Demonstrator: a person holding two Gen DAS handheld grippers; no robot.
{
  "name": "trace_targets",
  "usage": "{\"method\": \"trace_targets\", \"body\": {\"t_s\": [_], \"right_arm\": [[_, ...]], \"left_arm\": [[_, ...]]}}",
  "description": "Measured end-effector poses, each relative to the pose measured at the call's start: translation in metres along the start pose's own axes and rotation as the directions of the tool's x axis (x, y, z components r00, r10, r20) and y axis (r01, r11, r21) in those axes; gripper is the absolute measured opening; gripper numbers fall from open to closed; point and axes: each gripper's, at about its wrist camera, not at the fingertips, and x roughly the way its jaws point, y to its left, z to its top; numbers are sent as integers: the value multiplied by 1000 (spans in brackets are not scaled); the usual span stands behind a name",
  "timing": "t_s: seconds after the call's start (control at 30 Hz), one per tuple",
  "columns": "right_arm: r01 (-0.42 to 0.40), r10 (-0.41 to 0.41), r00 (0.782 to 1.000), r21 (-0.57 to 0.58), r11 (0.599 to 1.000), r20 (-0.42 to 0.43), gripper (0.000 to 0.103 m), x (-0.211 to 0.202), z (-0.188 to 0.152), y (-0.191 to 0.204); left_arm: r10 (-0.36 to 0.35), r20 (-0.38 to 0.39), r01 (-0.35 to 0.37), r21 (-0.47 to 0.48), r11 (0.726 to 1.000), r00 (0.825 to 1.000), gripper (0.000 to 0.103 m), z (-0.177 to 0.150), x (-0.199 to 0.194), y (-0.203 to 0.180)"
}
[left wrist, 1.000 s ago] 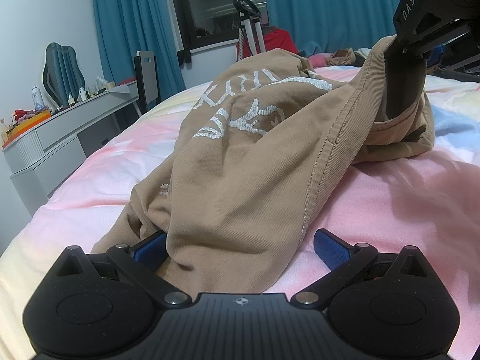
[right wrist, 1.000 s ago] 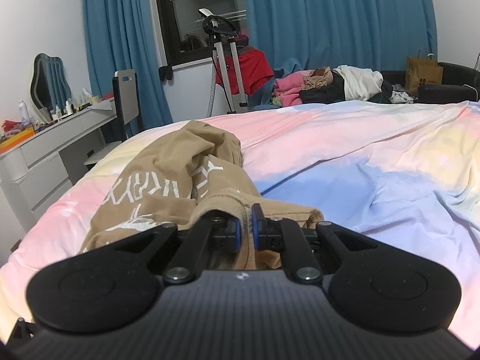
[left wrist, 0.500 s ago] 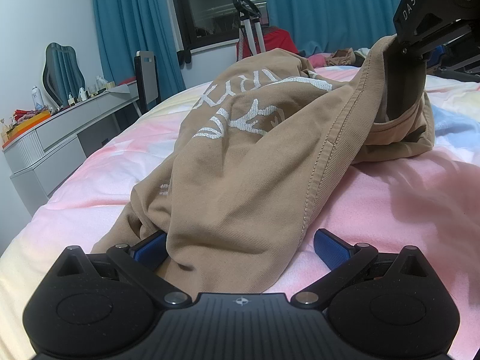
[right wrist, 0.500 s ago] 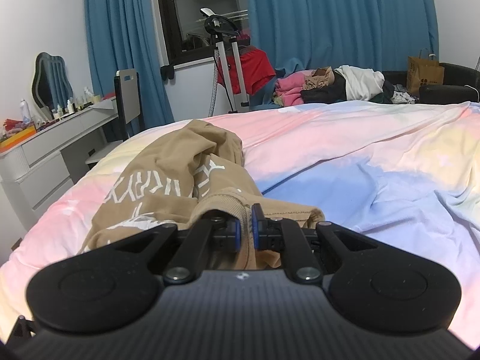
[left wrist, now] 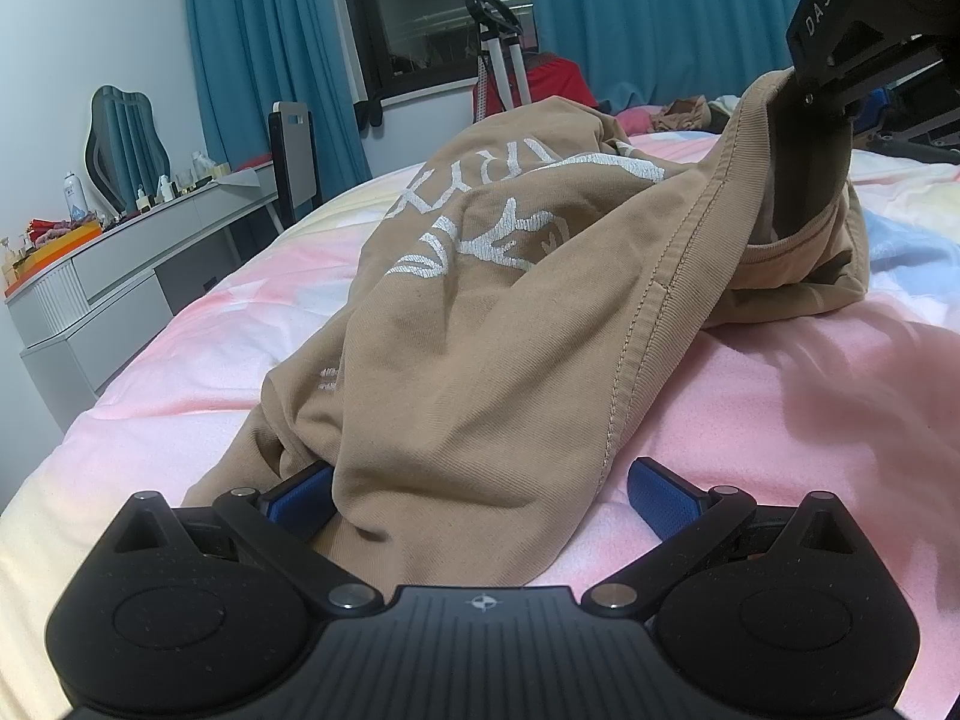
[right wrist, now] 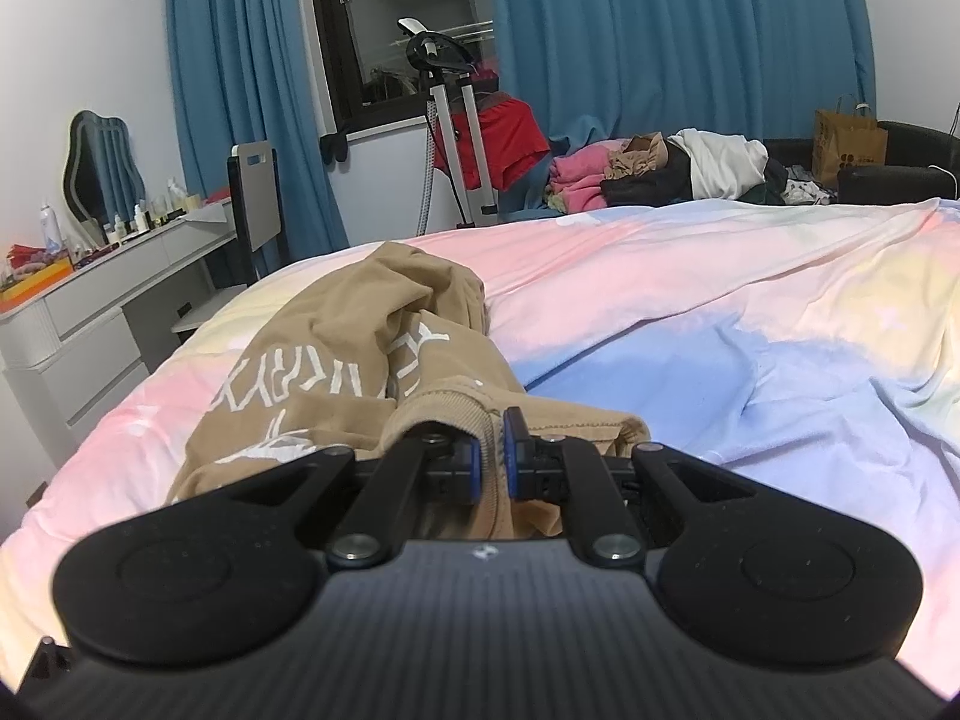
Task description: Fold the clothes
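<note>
A bedroom with teal curtains (right wrist: 660, 60) drawn either side of a dark window (right wrist: 396, 30), and a bed (right wrist: 750, 312) covered in a pastel sheet of pink, blue and pale yellow. On the left stands a grey dressing table (right wrist: 114, 282) carrying small bottles and an orange tray, with a wavy-edged mirror (right wrist: 102, 171) behind it and a chair (right wrist: 255, 198) at its far end. Beyond the bed, near the window, are a garment steamer stand (right wrist: 447, 120), something red hung beside it, and a heap of pink, tan, black and white clothes (right wrist: 654, 171); a brown paper bag (right wrist: 849, 144) sits at the far right.

The tan sweatshirt (left wrist: 510, 312) with white printed lettering lies crumpled on the left part of the bed, over the pink area of the sheet.

The right tool (right wrist: 493, 456) has its blue pads pressed together on a ribbed edge of the sweatshirt — the cloth is pinched between them and lifted slightly off the bed, as the left wrist view shows at the upper right, where the fabric hangs from the black tool (left wrist: 840, 84).

The left tool (left wrist: 480, 489) stands wide open at the near end of the garment. A fold of the sweatshirt lies between its two blue pads; the left pad sits against or partly under the cloth, while the right pad is clear of it over the pink sheet — the pads are not clamped on it.
</note>
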Motion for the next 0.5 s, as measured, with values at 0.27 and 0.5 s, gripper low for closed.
{"method": "trace_targets", "body": {"t_s": [0.27, 0.5], "right_arm": [[-11, 12, 1000, 34, 999, -19, 10, -1, -1, -4], [-41, 43, 999, 105, 994, -19, 10, -3, 2, -14]], "left_arm": [[0, 1, 0, 2, 1000, 1000, 103, 0, -1, 1], [3, 7, -3, 4, 1000, 1000, 103, 0, 0, 0]]}}
